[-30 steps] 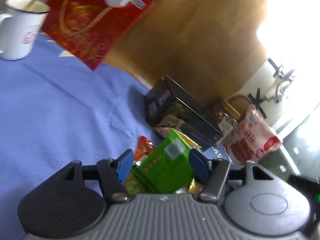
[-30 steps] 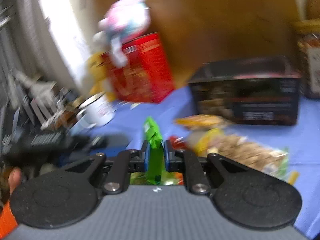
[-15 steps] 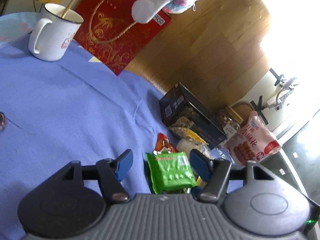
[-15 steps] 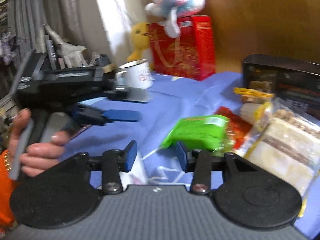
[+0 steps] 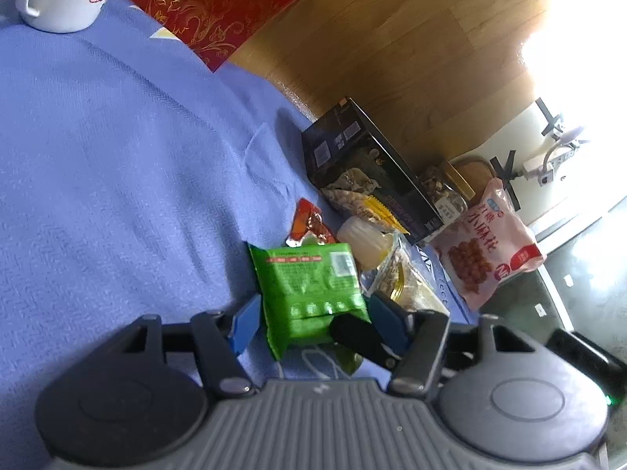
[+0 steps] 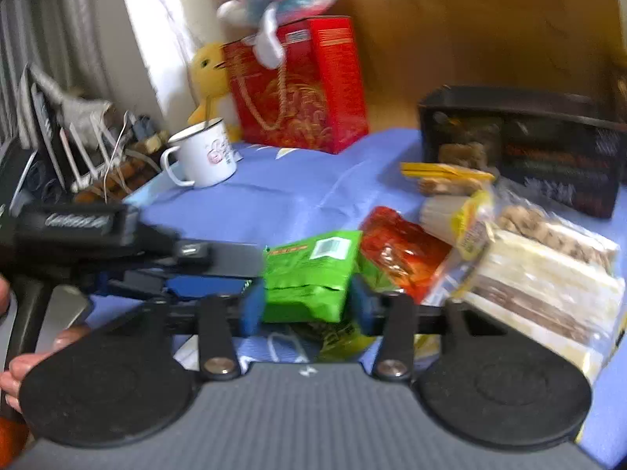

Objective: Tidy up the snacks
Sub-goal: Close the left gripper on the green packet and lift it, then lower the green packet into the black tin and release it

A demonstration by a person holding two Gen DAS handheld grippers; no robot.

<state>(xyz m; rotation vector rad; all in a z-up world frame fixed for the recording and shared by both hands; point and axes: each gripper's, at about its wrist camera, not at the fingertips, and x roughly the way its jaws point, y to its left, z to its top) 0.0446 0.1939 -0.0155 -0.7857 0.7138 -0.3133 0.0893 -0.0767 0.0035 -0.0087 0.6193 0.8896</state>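
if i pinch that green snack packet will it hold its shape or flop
Probably flops some: the green packet looks like a thin, creased foil pouch, puffed rather than rigid. It seems light for its size. The glossy film may be slippery between the right gripper pads, so a squeeze could crush it.

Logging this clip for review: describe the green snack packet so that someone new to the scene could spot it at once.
Start at the black box at the back of the blue cloth, then come forward through the snack pile. The green snack packet lies at the pile's near left edge, beside a red-orange wrapper. It alone is bright green, with a white barcode label.
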